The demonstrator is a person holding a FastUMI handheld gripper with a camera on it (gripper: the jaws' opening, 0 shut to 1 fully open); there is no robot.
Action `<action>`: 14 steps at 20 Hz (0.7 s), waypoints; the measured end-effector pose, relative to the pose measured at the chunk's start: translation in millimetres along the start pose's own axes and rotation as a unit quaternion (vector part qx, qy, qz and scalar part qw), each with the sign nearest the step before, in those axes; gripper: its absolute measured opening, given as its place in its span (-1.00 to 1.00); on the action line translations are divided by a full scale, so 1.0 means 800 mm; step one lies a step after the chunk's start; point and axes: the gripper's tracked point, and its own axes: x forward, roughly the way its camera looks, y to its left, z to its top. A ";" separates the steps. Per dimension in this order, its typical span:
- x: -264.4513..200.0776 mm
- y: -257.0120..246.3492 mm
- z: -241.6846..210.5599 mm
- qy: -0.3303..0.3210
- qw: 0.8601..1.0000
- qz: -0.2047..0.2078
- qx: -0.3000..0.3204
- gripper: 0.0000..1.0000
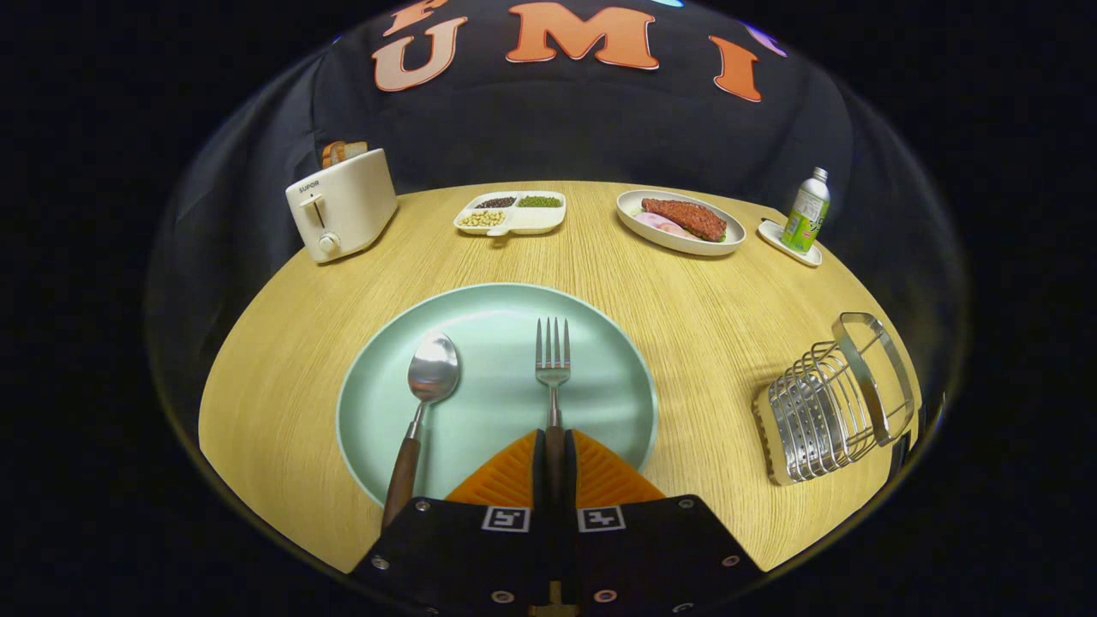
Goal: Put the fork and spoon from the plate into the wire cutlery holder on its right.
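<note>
A pale green plate (497,308) lies on the round wooden table just ahead of me. On it rest a spoon (422,403) with a brown handle, to the left, and a fork (554,368) with its tines pointing away. My gripper (554,441) is shut on the fork, both fingers pressed against its brown handle, which runs back between them. The fork still lies flat on the plate. The wire cutlery holder (827,407) stands to the right of the plate near the table's edge, its metal frame leaning outward.
Beyond the plate stand a cream toaster (341,206) with bread at the back left, a divided dish (512,212) of beans in the middle, a plate of food (681,221) and a small bottle (807,211) on a saucer at the back right.
</note>
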 end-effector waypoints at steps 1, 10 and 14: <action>-0.007 -0.001 0.004 -0.001 1.000 0.003 0.000 -0.89; -0.117 -0.045 0.063 -0.002 0.999 0.028 -0.021 -0.89; -0.154 -0.086 0.084 0.003 1.000 0.015 -0.023 -0.89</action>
